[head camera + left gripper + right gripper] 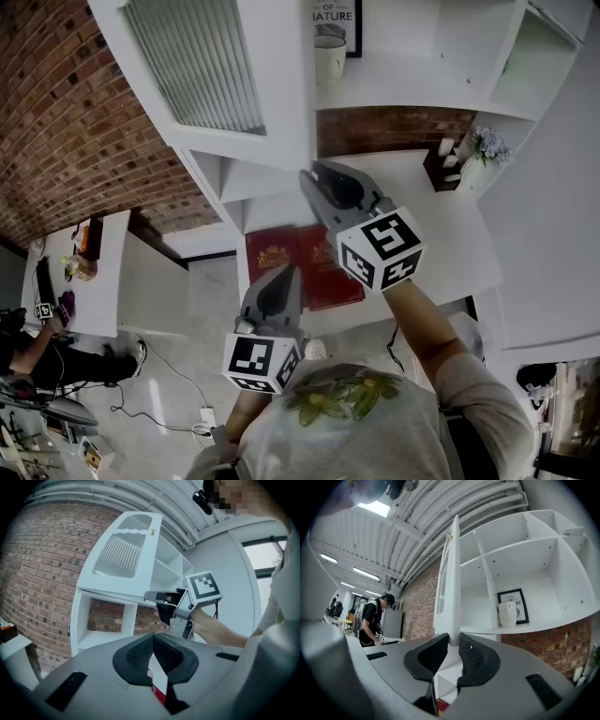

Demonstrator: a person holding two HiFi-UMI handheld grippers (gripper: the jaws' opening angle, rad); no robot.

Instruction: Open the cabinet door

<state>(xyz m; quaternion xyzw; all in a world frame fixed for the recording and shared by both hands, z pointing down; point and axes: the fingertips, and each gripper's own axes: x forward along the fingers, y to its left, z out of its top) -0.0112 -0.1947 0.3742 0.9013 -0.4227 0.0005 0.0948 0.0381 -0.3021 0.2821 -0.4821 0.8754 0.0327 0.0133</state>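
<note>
The white cabinet door (202, 66) has a ribbed glass panel and stands swung out from the cabinet (412, 89). My right gripper (309, 178) is at the door's lower corner. In the right gripper view the door's thin edge (452, 573) runs between the jaws, and my right gripper (453, 641) is shut on it. My left gripper (286, 272) hangs lower and nearer to me, away from the door. My left gripper (153, 639) is shut with nothing in it. The left gripper view also shows the door (123, 557) with the right gripper (149, 596) at its bottom edge.
Inside the cabinet a white mug (506, 613) stands before a framed print (516, 603). Red books (300, 258) lie on the white counter below. A small plant (487, 145) sits at the right. A brick wall (66, 112) lies left, and a person (372, 618) stands at a far desk.
</note>
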